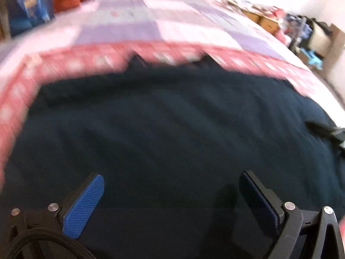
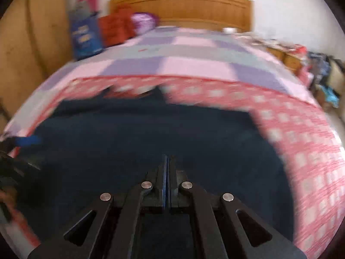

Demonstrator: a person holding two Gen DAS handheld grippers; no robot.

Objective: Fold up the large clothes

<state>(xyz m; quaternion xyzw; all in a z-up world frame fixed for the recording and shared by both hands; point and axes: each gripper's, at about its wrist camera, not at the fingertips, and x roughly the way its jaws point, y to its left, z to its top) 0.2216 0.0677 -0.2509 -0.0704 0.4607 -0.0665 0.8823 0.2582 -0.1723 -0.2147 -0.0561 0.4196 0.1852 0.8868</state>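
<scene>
1. A dark navy garment (image 1: 172,129) lies spread on the bed (image 2: 194,51), over a red-and-white checked cloth (image 2: 301,151) that borders it on the far side and to the right.
2. The left tool (image 1: 171,185) hangs above the near part of the garment with its blue pads (image 1: 84,207) set wide apart; nothing sits between them.
3. The right tool (image 2: 167,161) also points down over the garment, its two fingers pressed flat together. No fabric is seen caught between them, though blur limits certainty.
4. In the right wrist view, the left tool shows at the far left edge, over the garment's left side.
5. Beyond the checked cloth, the bed carries a lilac, pink and grey block-pattern cover (image 1: 151,17).
6. A wooden headboard (image 2: 183,6) stands at the far end, with a blue bag (image 2: 86,36), a red cushion (image 2: 116,28) and a purple item (image 2: 143,20) near it.
7. Cluttered items (image 1: 301,28) line the bed's right side; details are too blurred to identify.
</scene>
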